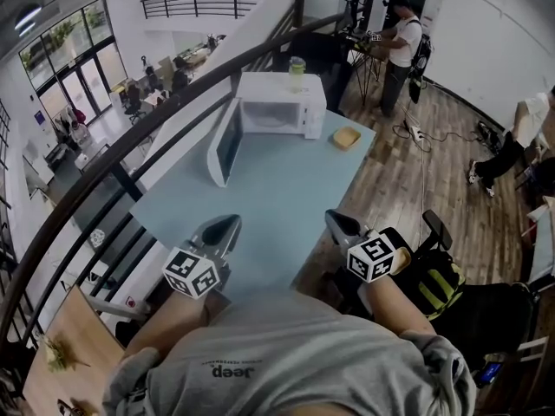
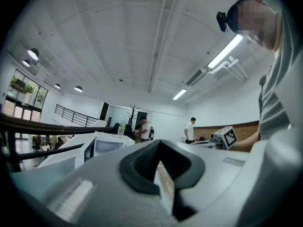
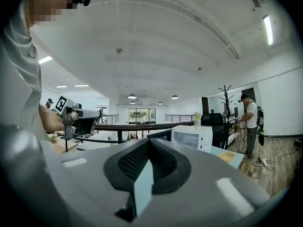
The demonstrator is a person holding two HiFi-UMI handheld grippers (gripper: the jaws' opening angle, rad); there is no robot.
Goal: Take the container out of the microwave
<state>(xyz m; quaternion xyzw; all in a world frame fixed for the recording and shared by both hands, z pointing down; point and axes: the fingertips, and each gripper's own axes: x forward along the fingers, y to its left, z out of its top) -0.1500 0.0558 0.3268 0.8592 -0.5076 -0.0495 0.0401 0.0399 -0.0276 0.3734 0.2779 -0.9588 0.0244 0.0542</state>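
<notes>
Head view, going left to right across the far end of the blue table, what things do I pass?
microwave door, standing open → microwave → small yellow dish. The bottle on top of the microwave overlaps it, so it has no place in the order.

light: bright, ceiling strips (image 2: 226, 51) and windows (image 1: 74, 59) | edges: fisheye-bent, dark vignette | near foreground: soft

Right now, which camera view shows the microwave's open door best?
The head view: the microwave stands whole on the table, its door swung wide open. Both gripper views show it only small and far off, over their own jaws.
</notes>
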